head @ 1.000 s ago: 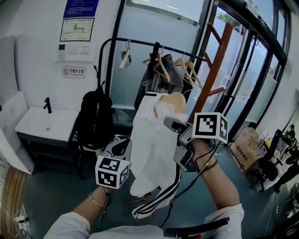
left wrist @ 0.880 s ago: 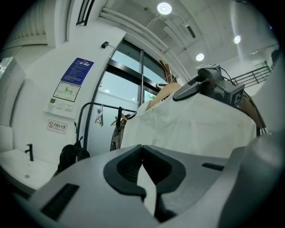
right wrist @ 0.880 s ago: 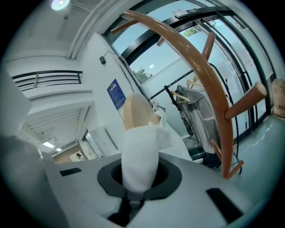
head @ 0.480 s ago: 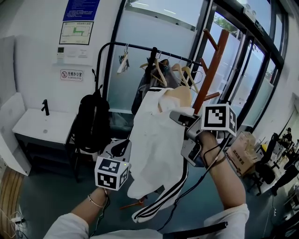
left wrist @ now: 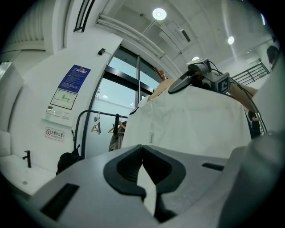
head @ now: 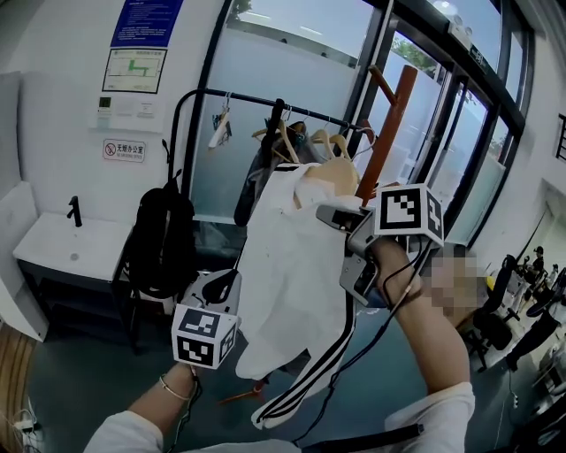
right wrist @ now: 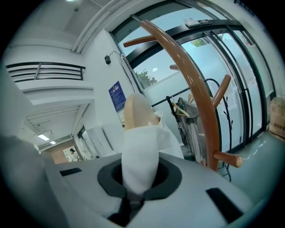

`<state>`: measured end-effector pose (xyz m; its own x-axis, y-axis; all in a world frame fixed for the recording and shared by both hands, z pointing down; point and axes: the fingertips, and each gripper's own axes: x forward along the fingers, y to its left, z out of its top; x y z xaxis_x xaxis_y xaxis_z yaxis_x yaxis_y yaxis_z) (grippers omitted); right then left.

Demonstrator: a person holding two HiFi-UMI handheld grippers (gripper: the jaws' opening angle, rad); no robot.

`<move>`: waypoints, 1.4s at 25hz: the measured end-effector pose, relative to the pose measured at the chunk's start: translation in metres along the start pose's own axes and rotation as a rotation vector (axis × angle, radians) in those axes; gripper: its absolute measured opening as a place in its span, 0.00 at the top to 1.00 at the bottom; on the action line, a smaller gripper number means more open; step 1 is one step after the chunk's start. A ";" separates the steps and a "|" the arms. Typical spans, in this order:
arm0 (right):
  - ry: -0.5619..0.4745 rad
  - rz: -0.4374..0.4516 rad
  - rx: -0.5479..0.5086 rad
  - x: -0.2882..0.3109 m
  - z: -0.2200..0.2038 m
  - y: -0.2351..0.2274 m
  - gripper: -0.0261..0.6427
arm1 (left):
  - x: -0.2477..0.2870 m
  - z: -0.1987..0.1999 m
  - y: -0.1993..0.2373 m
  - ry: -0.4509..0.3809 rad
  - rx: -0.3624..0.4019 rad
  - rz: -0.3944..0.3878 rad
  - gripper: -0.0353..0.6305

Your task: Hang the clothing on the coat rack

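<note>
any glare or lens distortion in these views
Head view: glass doors pale and bright with daylight. Left gripper view: ceiling lamp flares, corners black. Right gripper view: coat rack bows into a curve, corners black.

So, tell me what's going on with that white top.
A person works a hand-held gripper in each hand. The right hand-held gripper is shut on the top of the white garment, holding it up in front of the brown wooden coat rack. The left hand-held gripper, jaws together, appears to pinch the garment's lower side edge. The garment isn't on a peg yet.
</note>
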<state>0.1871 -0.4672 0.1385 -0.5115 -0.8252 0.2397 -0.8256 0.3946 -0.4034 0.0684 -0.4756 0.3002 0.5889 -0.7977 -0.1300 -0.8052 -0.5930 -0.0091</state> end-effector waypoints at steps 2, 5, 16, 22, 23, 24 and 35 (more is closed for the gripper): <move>-0.003 -0.007 0.003 -0.003 0.007 -0.002 0.91 | 0.001 -0.001 0.000 -0.002 -0.009 0.003 0.93; -0.012 -0.019 0.005 -0.007 0.017 -0.005 0.91 | 0.003 -0.001 -0.001 0.000 -0.018 0.002 0.93; 0.002 -0.031 -0.004 -0.014 0.047 -0.003 0.91 | 0.007 0.001 0.005 -0.022 -0.034 0.026 0.93; 0.004 -0.033 -0.046 -0.013 0.064 0.008 0.91 | 0.009 0.002 0.017 -0.024 -0.044 0.055 0.93; 0.003 -0.036 -0.054 -0.013 0.066 0.009 0.91 | 0.009 0.001 0.018 -0.025 -0.044 0.059 0.93; 0.002 -0.040 -0.061 -0.013 0.067 0.010 0.91 | 0.008 0.000 0.019 -0.027 -0.043 0.062 0.93; -0.035 -0.029 -0.046 -0.018 0.094 0.012 0.91 | 0.009 -0.009 0.021 -0.009 -0.033 0.069 0.93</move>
<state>0.2085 -0.4859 0.0464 -0.4789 -0.8499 0.2196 -0.8506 0.3875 -0.3553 0.0576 -0.4959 0.3074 0.5315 -0.8357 -0.1380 -0.8409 -0.5402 0.0330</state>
